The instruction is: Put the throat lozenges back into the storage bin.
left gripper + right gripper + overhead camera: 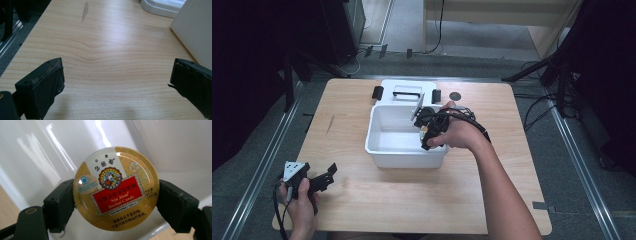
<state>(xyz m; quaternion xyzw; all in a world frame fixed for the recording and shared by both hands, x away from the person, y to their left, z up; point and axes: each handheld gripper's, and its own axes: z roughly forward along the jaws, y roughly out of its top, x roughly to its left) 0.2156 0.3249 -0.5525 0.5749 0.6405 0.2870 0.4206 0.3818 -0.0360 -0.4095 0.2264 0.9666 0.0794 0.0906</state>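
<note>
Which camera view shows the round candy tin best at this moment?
The right gripper view: the candy tin faces the camera, label readable, clamped edge to edge by the right gripper over the white bin. The high view gives just a small yellowish speck at that gripper. The left gripper view looks along bare table.

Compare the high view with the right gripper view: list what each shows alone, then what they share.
High view alone: the whole light wooden table, the flat white lid with black handle and latches behind the bin, and the left gripper resting open near the front left corner.

Right gripper view alone: the round gold candy tin lettered "Nin Jiom Herbal Candy".

Shared: the white plastic bin and the right gripper, whose jaws clamp the tin.
</note>
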